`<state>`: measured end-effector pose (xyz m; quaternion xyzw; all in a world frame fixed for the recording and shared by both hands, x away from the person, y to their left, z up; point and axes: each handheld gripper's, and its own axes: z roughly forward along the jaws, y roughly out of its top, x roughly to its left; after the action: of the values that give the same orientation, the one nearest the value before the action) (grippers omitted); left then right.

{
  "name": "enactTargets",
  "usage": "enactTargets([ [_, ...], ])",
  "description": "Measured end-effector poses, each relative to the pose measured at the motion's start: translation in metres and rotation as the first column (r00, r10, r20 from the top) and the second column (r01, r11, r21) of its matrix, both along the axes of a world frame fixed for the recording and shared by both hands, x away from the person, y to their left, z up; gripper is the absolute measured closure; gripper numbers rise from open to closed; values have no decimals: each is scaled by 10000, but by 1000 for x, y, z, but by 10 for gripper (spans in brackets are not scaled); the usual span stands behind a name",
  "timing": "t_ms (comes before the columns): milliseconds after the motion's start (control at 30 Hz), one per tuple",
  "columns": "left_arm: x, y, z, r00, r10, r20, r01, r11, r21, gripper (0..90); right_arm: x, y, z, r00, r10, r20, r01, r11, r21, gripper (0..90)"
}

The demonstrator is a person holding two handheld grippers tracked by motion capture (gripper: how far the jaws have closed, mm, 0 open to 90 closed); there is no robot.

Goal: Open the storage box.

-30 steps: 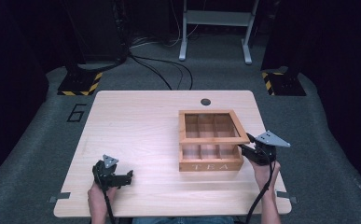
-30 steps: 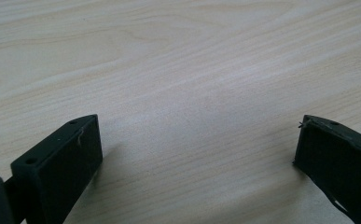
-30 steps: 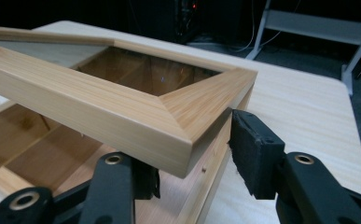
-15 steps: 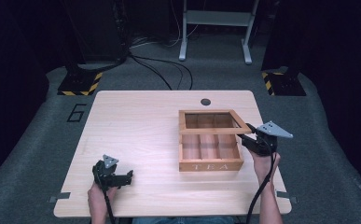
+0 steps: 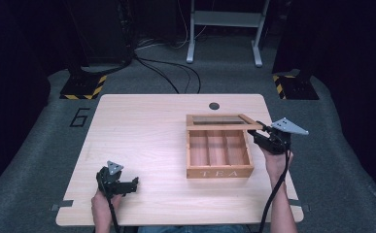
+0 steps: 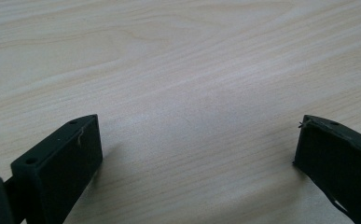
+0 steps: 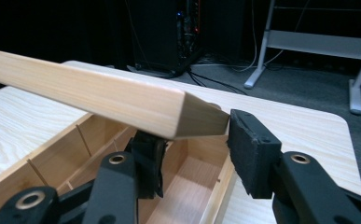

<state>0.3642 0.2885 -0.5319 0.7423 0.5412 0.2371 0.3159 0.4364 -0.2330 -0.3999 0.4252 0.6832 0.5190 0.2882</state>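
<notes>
A dark room with grey carpet surrounds the pale wooden table (image 5: 146,141). On its right half sits the open tea box (image 5: 218,154), its lid (image 5: 223,121) raised and pinched at a corner by the right hand-held gripper (image 5: 259,132), whose jaws have just been closing. The left hand-held gripper (image 5: 136,183) rests near the front edge, jaws wide and empty. The box's interior is partly hidden.

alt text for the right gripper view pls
The right gripper pinches the front corner of a wooden tea box's lid, holding it raised at a slant over the open box and its compartments. Behind lie the pale table and dark equipment.
</notes>
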Motion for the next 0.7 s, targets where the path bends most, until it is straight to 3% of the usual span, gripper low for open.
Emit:
enactTargets([
  [267,0,0,0,10000,17,19,-17,10000,-35,4,11,-3,6,10000,96,24,-96,9995,296,575],
  [700,0,0,0,10000,13,13,-13,10000,-41,4,24,-3,18,9999,153,-22,-153,9999,73,589],
])
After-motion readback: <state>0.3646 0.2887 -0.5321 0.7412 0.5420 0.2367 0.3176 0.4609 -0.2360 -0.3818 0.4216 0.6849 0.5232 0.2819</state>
